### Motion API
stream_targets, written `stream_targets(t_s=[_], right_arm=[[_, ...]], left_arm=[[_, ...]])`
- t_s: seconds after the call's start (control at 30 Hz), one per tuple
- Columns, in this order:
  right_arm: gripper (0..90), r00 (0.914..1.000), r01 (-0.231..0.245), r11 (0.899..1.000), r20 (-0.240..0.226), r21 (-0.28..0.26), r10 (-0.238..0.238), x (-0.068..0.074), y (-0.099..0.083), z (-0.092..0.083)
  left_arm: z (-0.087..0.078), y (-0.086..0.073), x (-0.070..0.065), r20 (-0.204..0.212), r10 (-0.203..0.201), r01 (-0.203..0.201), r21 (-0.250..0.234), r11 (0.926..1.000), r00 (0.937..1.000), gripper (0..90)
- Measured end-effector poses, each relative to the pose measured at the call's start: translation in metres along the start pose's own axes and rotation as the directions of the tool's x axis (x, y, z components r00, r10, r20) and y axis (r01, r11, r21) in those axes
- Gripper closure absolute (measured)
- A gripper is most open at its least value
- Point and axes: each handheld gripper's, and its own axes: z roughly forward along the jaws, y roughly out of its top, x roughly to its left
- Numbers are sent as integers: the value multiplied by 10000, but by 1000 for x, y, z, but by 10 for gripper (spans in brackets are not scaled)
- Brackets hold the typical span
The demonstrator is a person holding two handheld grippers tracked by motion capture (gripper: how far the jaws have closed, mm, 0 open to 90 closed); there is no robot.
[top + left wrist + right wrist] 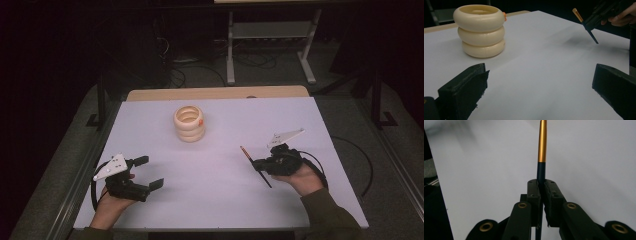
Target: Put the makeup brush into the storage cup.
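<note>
A cream holder (189,123) made of three stacked rings stands upright at the table's far middle, with a small orange spot on its rim; it shows at the upper left in the left gripper view (479,30). My left gripper (148,172) rests at the near left, open, nothing between its pads (465,87). My right gripper (258,164) is shut on a thin dark brush with a gold ferrule (254,165), held above the table at the near right. In the right gripper view the brush (542,147) sticks straight out from the closed jaws. The left gripper view shows it (585,25) at the upper right.
The white table top (220,195) has a wooden strip (215,93) along its far edge. A metal frame with cables (270,45) stands on the dark floor beyond. Cables trail from both grippers at the table's sides.
</note>
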Motion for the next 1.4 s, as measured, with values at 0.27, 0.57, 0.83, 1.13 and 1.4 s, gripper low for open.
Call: stream_targets(t_s=[0.27, 0.57, 0.83, 1.13, 1.4], right_arm=[[827, 9992, 294, 9933, -227, -1116, -322, -1, -1, -2], [827, 9979, 266, 9806, -532, -1940, -376, 2, -1, -4], [827, 9966, 307, 9687, -668, -2465, -486, 5, 1, -5], [827, 9948, 460, 9610, -753, -2725, -689, 9, 3, 0], [828, 9923, 483, 9543, -951, -2951, -797, 15, 4, 6]], left_arm=[[3, 4, -1, 174, 80, -78, -112, 9999, 9998, 0], [10, 12, -4, 408, 198, -192, -140, 9997, 9990, 0], [20, 21, -8, 777, 216, -199, -226, 9995, 9967, 0], [29, 28, -15, 1113, 357, -322, -331, 9989, 9931, 0], [39, 35, -20, 1431, 457, -396, -455, 9982, 9887, 0]])
